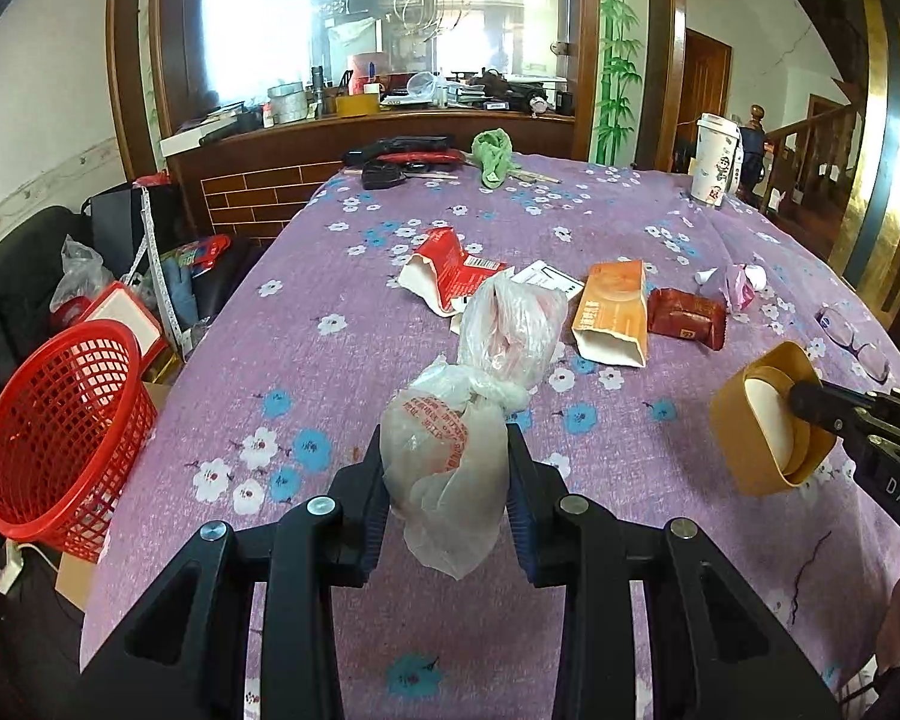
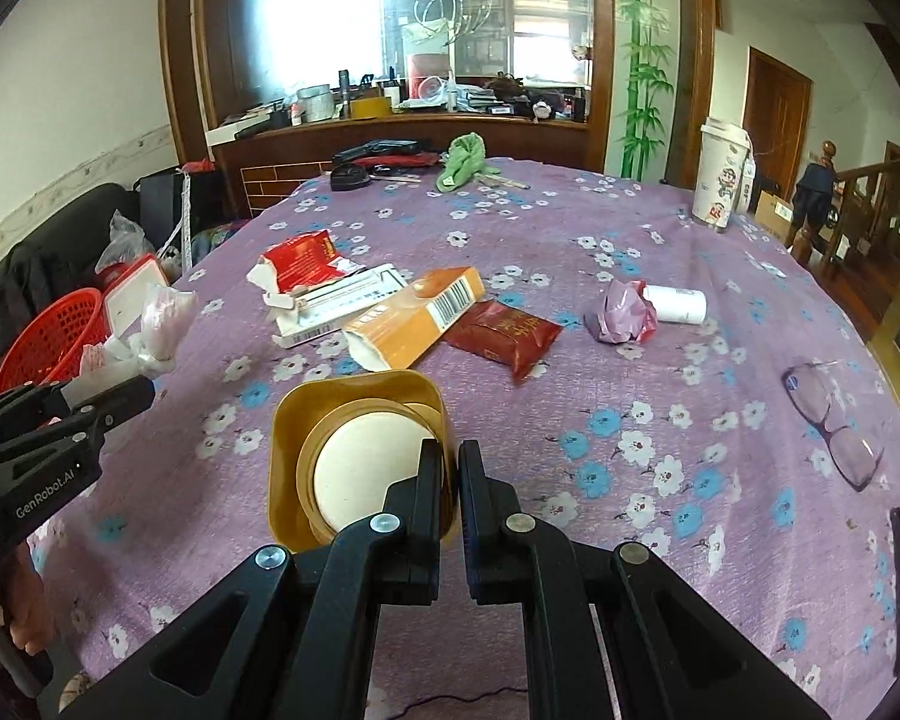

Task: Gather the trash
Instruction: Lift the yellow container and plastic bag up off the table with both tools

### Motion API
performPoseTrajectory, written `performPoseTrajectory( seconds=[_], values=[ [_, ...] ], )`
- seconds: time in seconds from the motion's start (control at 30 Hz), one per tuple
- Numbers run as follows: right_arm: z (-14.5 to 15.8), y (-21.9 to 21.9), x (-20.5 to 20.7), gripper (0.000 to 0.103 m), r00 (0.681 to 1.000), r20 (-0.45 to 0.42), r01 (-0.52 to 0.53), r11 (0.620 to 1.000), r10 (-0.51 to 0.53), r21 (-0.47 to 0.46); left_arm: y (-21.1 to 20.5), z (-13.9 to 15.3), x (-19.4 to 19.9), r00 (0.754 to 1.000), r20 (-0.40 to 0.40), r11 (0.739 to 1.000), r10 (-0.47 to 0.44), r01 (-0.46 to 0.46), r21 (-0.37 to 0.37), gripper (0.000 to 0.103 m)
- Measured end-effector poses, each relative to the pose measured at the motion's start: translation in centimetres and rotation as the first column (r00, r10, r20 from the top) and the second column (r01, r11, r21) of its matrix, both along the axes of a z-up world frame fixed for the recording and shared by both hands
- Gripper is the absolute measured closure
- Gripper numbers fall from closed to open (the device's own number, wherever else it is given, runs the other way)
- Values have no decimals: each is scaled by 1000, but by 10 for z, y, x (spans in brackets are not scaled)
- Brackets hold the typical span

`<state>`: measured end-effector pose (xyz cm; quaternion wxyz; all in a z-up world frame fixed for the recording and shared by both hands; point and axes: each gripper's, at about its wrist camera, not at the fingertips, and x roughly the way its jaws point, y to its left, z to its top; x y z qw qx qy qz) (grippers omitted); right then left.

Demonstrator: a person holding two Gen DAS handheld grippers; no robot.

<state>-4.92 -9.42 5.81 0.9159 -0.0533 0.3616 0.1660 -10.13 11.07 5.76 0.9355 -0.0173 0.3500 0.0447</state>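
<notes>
A thin, crinkled, translucent plastic bag [image 1: 444,450] is seen. The gold paper cup [image 2: 354,456] looks smooth and matt. At nine o'clock, a glossy red plastic basket [image 1: 60,438] is seen. The tablecloth [image 1: 630,210] looks woven.

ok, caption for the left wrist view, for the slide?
Left gripper clamps a knotted plastic bag above the tablecloth, red basket at left, right gripper holding a gold cup.
</notes>
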Motion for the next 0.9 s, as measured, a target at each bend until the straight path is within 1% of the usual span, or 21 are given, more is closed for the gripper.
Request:
performPoseTrajectory(
  seconds=[0.17,0.37,0.73,0.9],
  values=[
    [5,2,-7,97,1000,13,4,1000,-4,-8,0,-1,-7,1000,2,1000,-6,6,-9,70],
    [10,6,-17,97,999,34,1,1000,0,-25,-2,3,-17,1000,16,1000,-17,17,4,70],
    [24,7,-38,97,998,68,7,999,-5,-32,0,17,-39,998,55,1000,-4,4,-5,70],
    [28,7,-43,97,997,76,11,999,-9,-35,0,18,-44,998,61,1000,1,-1,-7,70]
  ],
)
